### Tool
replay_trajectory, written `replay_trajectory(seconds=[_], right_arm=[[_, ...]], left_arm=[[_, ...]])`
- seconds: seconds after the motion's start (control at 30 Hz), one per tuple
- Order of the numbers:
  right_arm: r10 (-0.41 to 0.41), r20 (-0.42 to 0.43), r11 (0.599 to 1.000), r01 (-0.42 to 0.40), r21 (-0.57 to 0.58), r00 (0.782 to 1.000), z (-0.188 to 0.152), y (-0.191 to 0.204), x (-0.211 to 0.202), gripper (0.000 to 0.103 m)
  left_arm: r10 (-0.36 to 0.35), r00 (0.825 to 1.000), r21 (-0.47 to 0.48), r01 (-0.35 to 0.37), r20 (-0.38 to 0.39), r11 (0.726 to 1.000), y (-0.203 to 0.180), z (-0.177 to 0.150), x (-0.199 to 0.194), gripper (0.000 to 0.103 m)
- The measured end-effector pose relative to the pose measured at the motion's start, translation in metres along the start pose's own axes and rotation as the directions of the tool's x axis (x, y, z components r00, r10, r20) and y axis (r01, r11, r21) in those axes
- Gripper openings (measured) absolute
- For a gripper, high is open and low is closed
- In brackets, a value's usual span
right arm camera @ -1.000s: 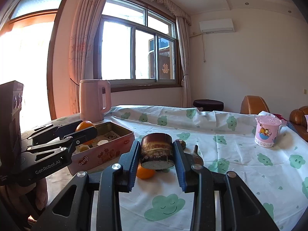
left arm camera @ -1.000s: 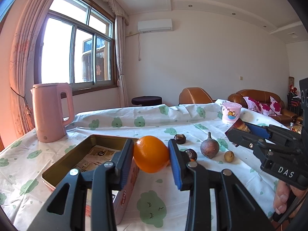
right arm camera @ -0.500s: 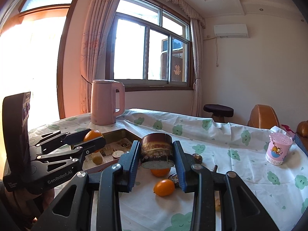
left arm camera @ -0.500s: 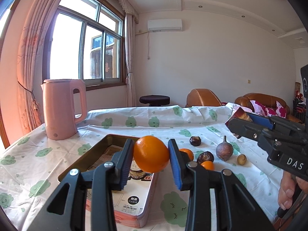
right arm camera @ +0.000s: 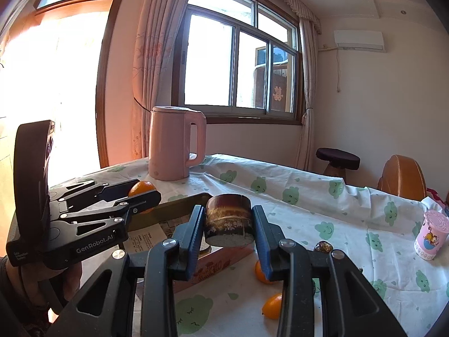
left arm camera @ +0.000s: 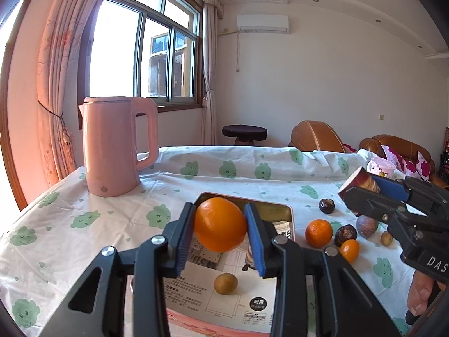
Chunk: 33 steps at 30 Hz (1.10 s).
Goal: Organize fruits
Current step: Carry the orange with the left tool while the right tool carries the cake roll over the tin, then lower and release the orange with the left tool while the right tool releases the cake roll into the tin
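Left wrist view first: the left gripper (left arm camera: 219,229) is clamped on a big orange (left arm camera: 220,229), pads pressing both sides, and it hangs right over the open tin tray (left arm camera: 289,216) on the cloud-print tablecloth (left arm camera: 112,224); so the drop spot lies straight below and a bit forward of the jaws, basically nothing to travel sideways; one small brownish fruit (left arm camera: 226,283) already sits on the paper lining inside; loose stuff off to the right of the tray: a smaller orange (left arm camera: 318,232), a kumquat (left arm camera: 349,250), a couple of dark round ones (left arm camera: 345,234); the right gripper (left arm camera: 362,189) pokes in from the right edge, gripping a short striped cylinder.

Right wrist view: the right gripper (right arm camera: 228,224) is squeezed on that brown cylinder chunk (right arm camera: 228,219), flat ends up and down, axis upright; honestly can't tell what it is; the tray (right arm camera: 179,205) lies below and to the left of it, near corner just under the jaws; left gripper (right arm camera: 134,196) is further over the tray with the orange (right arm camera: 141,189), so I'd guess the left hand is better placed to let go first; pink kettle (right arm camera: 175,143) stands well behind, out of the way.
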State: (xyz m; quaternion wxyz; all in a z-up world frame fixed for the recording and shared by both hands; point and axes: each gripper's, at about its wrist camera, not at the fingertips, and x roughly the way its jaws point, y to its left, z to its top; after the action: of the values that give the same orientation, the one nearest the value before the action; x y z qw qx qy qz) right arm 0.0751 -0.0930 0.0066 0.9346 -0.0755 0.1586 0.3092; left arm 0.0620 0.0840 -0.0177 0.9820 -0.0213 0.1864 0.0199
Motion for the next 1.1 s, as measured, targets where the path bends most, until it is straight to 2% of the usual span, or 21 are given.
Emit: replay_trajectory(seconds=[0.27,0.53,1.1], right_arm=[[0.041,-0.050,0.999,-0.043,-0.020,0.998,0.001,0.025,0.034,0.036],[0.069,-0.132,0.997,-0.073,-0.031,0.989,-0.014,0.046,0.064,0.037],[0.078,-0.236,0.996,-0.083,-0.011,0.969,-0.023,0.049,0.086,0.037]], left_arm=[[0.024,0.996,-0.029,-0.026,-0.088,0.999,0.025,0.000,0.026,0.038],[0.019,0.986,-0.028,-0.024,-0.166,0.999,0.033,-0.005,0.046,0.038],[0.013,0.974,0.006,-0.012,-0.227,1.000,0.026,-0.008,0.060,0.038]])
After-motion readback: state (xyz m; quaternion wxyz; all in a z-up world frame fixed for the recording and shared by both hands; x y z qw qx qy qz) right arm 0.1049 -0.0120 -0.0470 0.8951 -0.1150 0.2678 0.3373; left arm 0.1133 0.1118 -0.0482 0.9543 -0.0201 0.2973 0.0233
